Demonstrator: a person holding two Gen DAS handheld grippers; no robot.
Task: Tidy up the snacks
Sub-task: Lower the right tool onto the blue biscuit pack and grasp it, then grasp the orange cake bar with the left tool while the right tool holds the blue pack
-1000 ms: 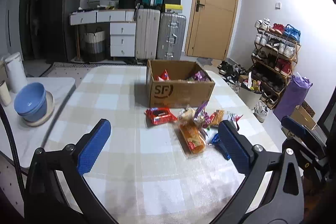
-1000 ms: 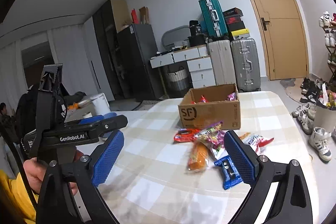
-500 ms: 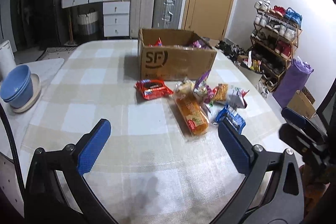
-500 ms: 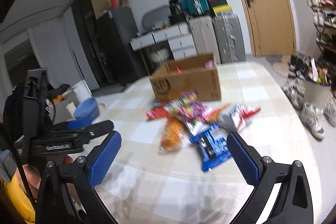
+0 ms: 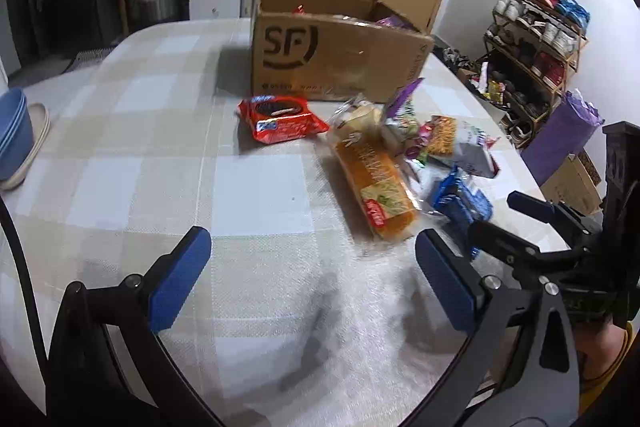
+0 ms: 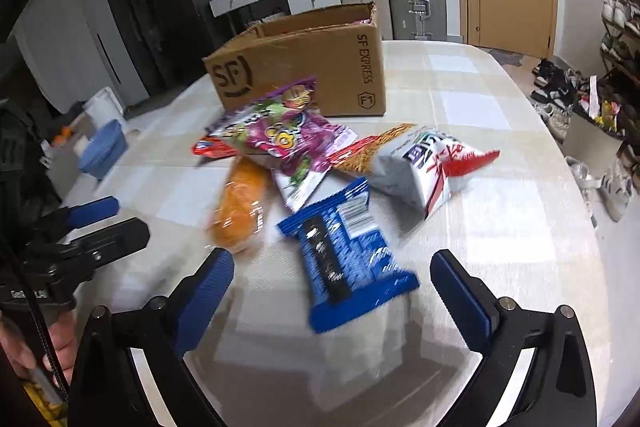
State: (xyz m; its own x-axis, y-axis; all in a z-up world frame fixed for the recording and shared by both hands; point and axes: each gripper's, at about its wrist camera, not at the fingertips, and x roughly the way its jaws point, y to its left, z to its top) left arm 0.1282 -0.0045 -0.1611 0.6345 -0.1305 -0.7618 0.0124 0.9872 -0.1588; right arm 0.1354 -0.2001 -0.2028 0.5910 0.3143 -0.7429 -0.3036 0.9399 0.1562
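1. Right wrist view: the right gripper (image 6: 332, 291) hangs low over the table (image 6: 500, 227) with its fingers spread wide and nothing between them. The blue packet (image 6: 348, 259) lies flat just ahead of the gap, nearest of all the snacks.

2. Left wrist view: the left gripper (image 5: 308, 275) also stands with fingers spread and holds nothing. Bare tablecloth lies between its pads; the orange bread loaf (image 5: 376, 183) is just ahead and to the right.

3. Loose snacks, all on the near side of the cardboard box (image 6: 304, 71): beyond the blue packet lie the white and red bag (image 6: 428, 167), an orange stick-snack pack (image 6: 372, 155) and the purple candy bag (image 6: 284, 135), which overlaps its neighbours. The red cookie pack (image 5: 280, 119) lies closest to the box front, apart from the heap.

4. Cardboard box: open-topped, upright, at the far end of the pile. Some wrappers show above its rim, so it appears partly filled.

5. Judgement on step: approach to a pick, no grasp yet made. The right gripper seems lined up on the blue packet.

6. Next move calls for lowering so the fingers straddle the packet's narrow width, closing firmly on the slippery film, then lifting clear of the heap and carrying over the box wall. Motion blur limits finer judgement of alignment.
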